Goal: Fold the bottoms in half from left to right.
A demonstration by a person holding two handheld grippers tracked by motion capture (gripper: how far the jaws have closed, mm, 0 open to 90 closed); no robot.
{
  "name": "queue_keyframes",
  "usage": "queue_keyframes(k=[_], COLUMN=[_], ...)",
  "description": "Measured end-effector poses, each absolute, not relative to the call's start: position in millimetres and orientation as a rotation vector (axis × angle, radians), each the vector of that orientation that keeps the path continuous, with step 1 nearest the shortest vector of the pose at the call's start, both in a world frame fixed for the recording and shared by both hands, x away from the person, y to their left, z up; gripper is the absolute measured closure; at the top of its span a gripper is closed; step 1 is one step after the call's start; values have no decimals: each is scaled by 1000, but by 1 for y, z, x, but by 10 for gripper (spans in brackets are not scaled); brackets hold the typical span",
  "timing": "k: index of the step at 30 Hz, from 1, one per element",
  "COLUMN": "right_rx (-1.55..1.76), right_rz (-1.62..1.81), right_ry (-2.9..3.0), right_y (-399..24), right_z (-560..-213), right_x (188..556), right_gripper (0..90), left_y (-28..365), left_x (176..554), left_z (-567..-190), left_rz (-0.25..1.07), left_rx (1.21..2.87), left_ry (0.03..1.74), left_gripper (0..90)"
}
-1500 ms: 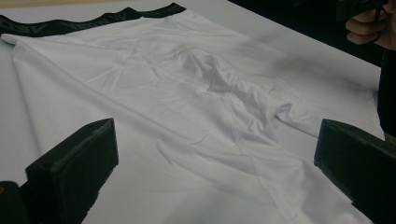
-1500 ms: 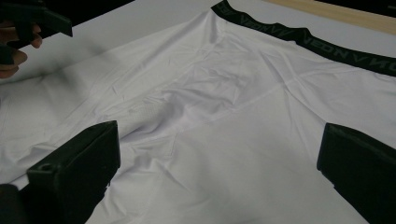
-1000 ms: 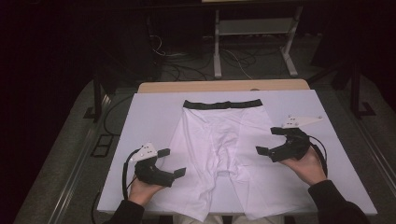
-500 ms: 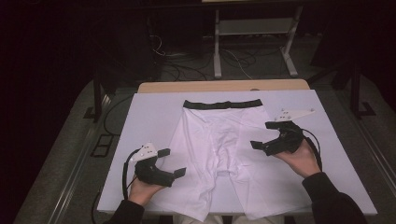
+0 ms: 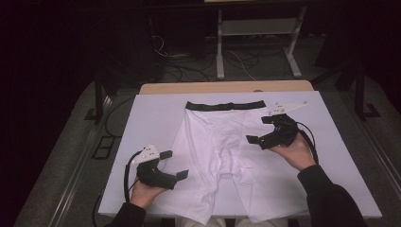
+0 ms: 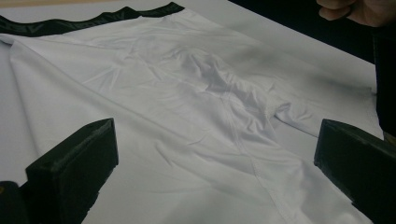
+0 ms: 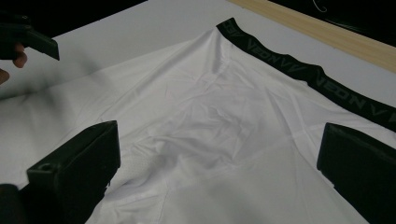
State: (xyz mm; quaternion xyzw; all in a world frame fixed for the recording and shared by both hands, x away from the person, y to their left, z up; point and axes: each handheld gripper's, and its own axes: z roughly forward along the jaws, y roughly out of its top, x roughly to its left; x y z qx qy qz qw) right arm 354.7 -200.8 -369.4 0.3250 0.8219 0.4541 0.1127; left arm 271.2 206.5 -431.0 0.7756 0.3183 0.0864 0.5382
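White boxer shorts (image 5: 222, 151) with a black waistband (image 5: 225, 105) lie flat on the white board (image 5: 142, 137), waistband at the far side. My left gripper (image 5: 174, 165) is open and hovers at the near left leg's edge, holding nothing. My right gripper (image 5: 258, 129) is open over the shorts' right side, just below the waistband's right end. In the left gripper view the wide-apart jaws frame the creased crotch seam (image 6: 233, 116). The right gripper view looks over the shorts' upper part (image 7: 205, 116) toward the lettered waistband (image 7: 299, 70).
A strip of wooden tabletop (image 5: 227, 87) shows beyond the board's far edge. Behind it stand a metal frame (image 5: 255, 42) and loose cables (image 5: 189, 71) on the dark floor. The board drops off to the floor at both sides.
My right gripper has moved left and away from me, from beside the shorts to over their upper right part. The left gripper has stayed put.
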Motion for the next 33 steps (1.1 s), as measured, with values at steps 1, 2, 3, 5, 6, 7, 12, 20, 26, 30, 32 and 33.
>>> queue_keyframes(k=[1,2,3,5,6,7,12,20,26,30,32,33], right_rx=[954,955,955,957,954,949,945,929,928,928,925,923], right_rz=[1331,1329,1329,1325,1324,1324,1323,1327,1343,1340,1344,1345], right_ry=[2414,2414,2416,2418,2419,2422,2428,2434,2423,2423,2424,2426], right_y=[-199,-197,-196,-194,-193,-189,-183,-172,-165,-160,-157,-156], right_z=[-369,-368,-368,-367,-367,-367,-365,-360,-355,-352,-352,-352], right_x=[357,360,361,363,365,368,374,384,393,399,402,403], right_gripper=[0,0,0,0,0,0,0,0,0,0,0,0], left_y=[206,206,206,206,206,206,206,206,206,206,206,206], left_x=[271,271,271,271,271,271,271,271,271,271,271,271], left_z=[-431,-431,-431,-431,-431,-431,-431,-431,-431,-431,-431,-431], left_rz=[206,206,206,205,205,205,204,203,201,202,202,199], left_rx=[1845,1846,1846,1845,1846,1846,1846,1845,1847,1846,1846,1846], left_ry=[757,756,756,755,756,755,755,754,754,754,753,754], left_gripper=[0,0,0,0,0,0,0,0,0,0,0,0])
